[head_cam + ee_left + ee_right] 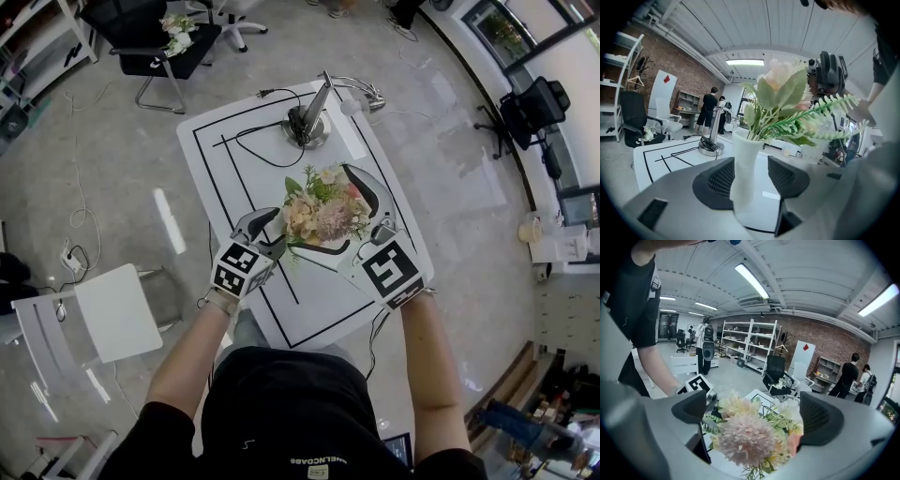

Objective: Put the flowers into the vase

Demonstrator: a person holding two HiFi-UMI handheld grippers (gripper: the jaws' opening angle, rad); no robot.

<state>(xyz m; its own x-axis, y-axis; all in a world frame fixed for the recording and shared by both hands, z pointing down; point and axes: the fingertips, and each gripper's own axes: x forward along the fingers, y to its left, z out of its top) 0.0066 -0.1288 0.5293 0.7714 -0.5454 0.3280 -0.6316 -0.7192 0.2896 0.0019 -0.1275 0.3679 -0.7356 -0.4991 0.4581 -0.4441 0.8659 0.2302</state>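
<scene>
We see flowers (323, 214) standing in white vase (743, 159), left gripper (751, 177) at their 8 o'clock, jaws loose around vase, right gripper (754, 414) at 4 o'clock, released, jaws wide around blooms.

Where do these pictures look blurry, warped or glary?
Right gripper view: the fluffy pink flower, very close, is soft. Left gripper view: straight lines curve around the white matte vase, and the corners go black. Head view: light streaks glare off the glossy grey floor.

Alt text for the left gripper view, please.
A white vase holding pink flowers and fern fronds sits between the left gripper's parted jaws, a gap showing at the right pad. Behind, a black-lined white table carries a metal stand.
</scene>
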